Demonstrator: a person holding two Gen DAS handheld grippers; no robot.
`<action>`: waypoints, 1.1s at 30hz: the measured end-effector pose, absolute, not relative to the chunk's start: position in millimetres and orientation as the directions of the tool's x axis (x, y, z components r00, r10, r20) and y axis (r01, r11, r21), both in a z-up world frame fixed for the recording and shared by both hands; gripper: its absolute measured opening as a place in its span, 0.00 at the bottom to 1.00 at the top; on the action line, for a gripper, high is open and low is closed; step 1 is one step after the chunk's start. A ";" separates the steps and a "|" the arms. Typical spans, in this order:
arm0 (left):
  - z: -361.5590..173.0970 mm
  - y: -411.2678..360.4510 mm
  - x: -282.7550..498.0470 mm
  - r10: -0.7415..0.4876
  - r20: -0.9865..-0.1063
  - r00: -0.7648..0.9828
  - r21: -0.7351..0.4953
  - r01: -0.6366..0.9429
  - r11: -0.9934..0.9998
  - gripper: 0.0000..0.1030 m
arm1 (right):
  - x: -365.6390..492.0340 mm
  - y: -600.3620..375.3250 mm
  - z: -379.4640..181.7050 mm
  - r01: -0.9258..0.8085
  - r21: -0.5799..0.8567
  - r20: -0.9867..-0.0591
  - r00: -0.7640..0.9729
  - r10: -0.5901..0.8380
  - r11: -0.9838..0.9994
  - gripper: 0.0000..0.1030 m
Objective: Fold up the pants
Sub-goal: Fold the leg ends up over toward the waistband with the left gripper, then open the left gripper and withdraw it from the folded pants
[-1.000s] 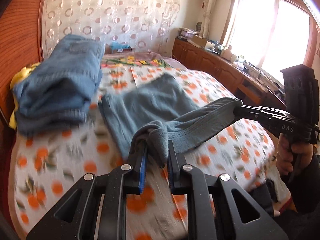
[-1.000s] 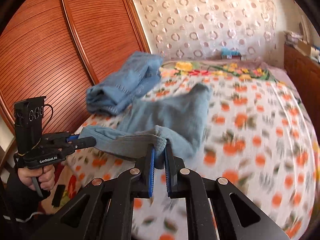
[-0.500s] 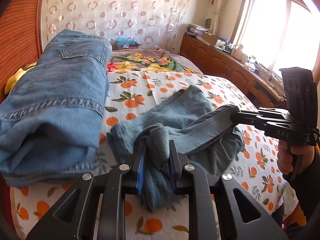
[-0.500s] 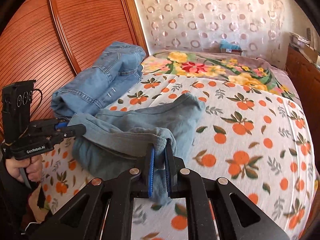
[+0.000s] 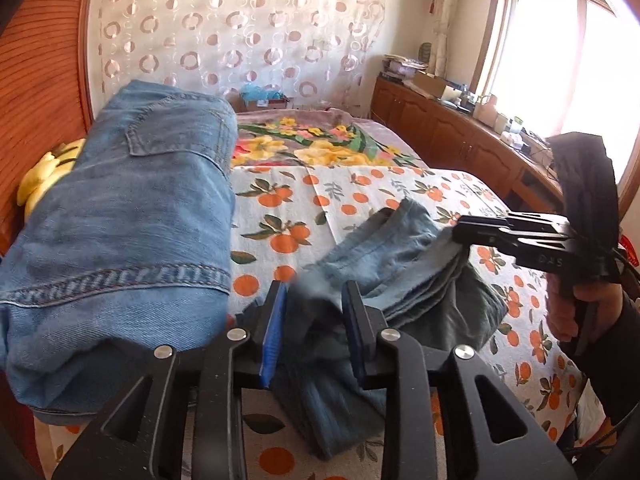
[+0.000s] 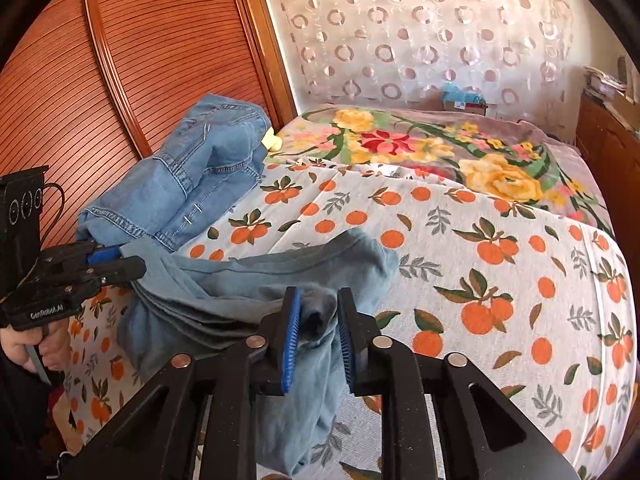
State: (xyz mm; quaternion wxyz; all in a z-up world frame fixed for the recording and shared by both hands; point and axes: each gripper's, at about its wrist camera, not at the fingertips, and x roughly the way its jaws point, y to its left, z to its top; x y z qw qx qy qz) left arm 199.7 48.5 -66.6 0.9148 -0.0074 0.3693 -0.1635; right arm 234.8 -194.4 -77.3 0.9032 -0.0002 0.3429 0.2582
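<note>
- Grey-blue pants (image 6: pixel 240 292) — soft, faded fabric, bunched in loose folds at the near edge of the bed, one end draping down the near side.

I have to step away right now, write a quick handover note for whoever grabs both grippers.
Left gripper: jaws apart, cloth of the grey-blue pants lies loose between them.
Right gripper: jaws apart too, a bunched edge sits between the pads.
The pants lie bunched on the bed sheet, partly doubled over, not flat.
A folded pair of jeans sits beside them.
Left to do: smooth the pants, finish the fold.
</note>
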 end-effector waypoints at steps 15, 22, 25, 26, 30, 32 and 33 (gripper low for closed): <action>-67.8 43.2 193.0 -0.282 -0.673 0.684 -0.093 0.299 0.950 0.51 | 200.8 -189.6 -77.8 -0.563 0.064 -0.643 0.608 0.465 0.824 0.50; -67.3 43.0 190.3 -0.274 -0.672 0.688 -0.085 0.295 0.952 0.51 | 218.3 -171.3 -85.5 -0.573 -0.016 -0.687 0.602 0.408 0.819 0.50; -67.6 44.6 190.8 -0.266 -0.675 0.688 -0.080 0.291 0.953 0.51 | 232.7 -166.6 -82.4 -0.562 -0.030 -0.679 0.619 0.396 0.827 0.51; -67.9 45.0 191.5 -0.265 -0.677 0.687 -0.079 0.289 0.954 0.51 | 238.0 -166.1 -81.2 -0.553 -0.037 -0.674 0.629 0.388 0.832 0.51; -68.2 44.2 190.5 -0.264 -0.680 0.684 -0.080 0.289 0.954 0.52 | 253.8 -167.3 -79.5 -0.491 -0.069 -0.647 0.684 0.336 0.868 0.51; -68.3 42.0 190.1 -0.264 -0.683 0.681 -0.073 0.295 0.953 0.52 | 258.0 -170.3 -80.8 -0.481 -0.054 -0.641 0.689 0.339 0.875 0.51; -68.5 41.2 190.4 -0.263 -0.685 0.680 -0.070 0.298 0.952 0.52 | 259.2 -171.1 -81.3 -0.476 -0.051 -0.638 0.692 0.338 0.878 0.51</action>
